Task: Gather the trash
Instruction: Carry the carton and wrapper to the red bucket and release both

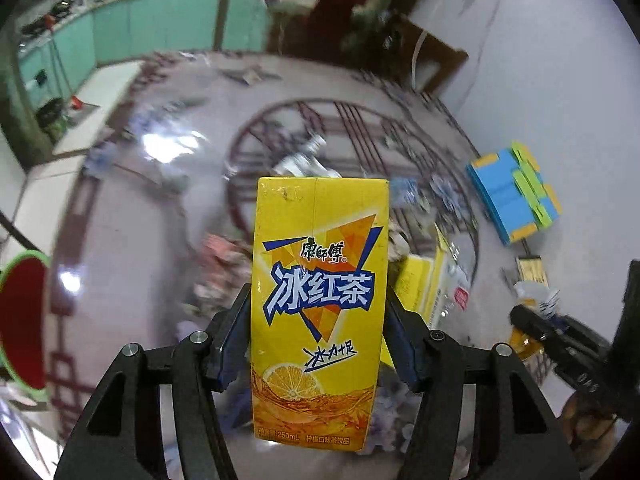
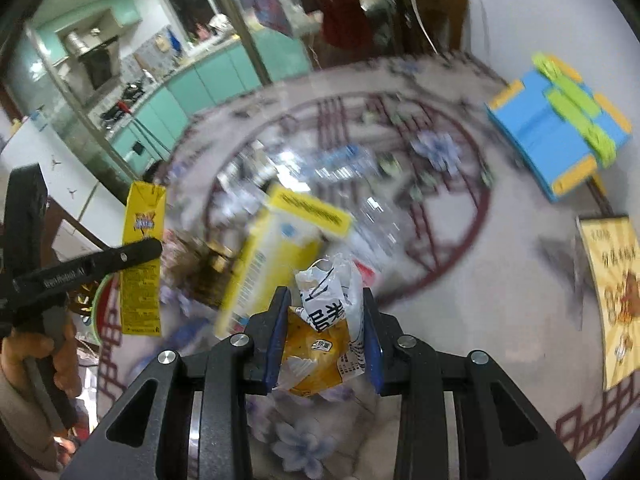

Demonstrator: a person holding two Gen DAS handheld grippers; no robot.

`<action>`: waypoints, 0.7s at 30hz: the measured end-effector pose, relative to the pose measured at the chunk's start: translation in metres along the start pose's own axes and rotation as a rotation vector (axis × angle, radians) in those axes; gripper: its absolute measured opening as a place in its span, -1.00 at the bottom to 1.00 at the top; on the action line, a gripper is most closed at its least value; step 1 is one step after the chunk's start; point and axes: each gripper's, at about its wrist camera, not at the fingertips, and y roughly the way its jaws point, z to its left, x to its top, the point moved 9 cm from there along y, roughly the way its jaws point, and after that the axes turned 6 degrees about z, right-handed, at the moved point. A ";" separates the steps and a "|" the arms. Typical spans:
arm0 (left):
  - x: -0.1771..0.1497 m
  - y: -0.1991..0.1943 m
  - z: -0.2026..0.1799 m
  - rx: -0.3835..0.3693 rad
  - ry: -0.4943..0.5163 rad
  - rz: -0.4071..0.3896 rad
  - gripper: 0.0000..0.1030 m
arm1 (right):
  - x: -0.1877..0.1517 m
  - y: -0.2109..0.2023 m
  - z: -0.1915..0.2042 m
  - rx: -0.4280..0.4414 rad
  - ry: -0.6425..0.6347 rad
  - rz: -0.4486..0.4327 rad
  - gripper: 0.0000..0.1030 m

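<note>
My left gripper [image 1: 318, 316] is shut on a yellow iced-tea carton [image 1: 320, 280] and holds it upright above the floor. The same carton [image 2: 144, 256] shows at the left of the right wrist view, with the left gripper across it. My right gripper [image 2: 324, 320] is shut on a crumpled yellow and white snack wrapper [image 2: 324, 336]; it shows at the right edge of the left wrist view [image 1: 532, 320]. A red bin with a green rim [image 1: 20, 316] is at the far left. More trash lies on the floor: a yellow box [image 2: 280, 256] and clear plastic bottles [image 2: 344, 164].
The floor is glossy tile with a dark red circular pattern [image 1: 360, 128]. A blue, yellow and green foam block [image 1: 516, 196] lies at the right by the white wall. A yellow printed bag [image 2: 612, 296] lies at the far right. Green kitchen cabinets [image 1: 160, 24] stand at the back.
</note>
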 end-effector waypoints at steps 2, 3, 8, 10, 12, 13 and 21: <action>0.003 -0.009 0.012 0.016 -0.022 -0.021 0.15 | 0.010 -0.007 0.017 0.008 -0.036 -0.022 -0.40; 0.003 -0.012 0.016 0.021 -0.030 -0.027 0.15 | 0.016 -0.010 0.027 0.016 -0.055 -0.033 -0.40; 0.000 -0.032 0.053 0.063 -0.081 -0.058 0.15 | 0.035 -0.013 0.074 0.036 -0.133 -0.068 -0.40; -0.002 -0.040 0.066 0.085 -0.091 -0.070 0.15 | 0.039 -0.012 0.094 0.050 -0.156 -0.072 -0.40; -0.004 -0.048 0.081 0.100 -0.104 -0.084 0.15 | 0.040 -0.009 0.111 0.061 -0.173 -0.069 -0.40; -0.005 -0.052 0.089 0.102 -0.114 -0.090 0.15 | 0.041 -0.007 0.122 0.067 -0.185 -0.068 -0.40; -0.013 -0.073 0.149 0.124 -0.192 -0.111 0.15 | 0.042 0.006 0.196 0.089 -0.266 -0.066 -0.40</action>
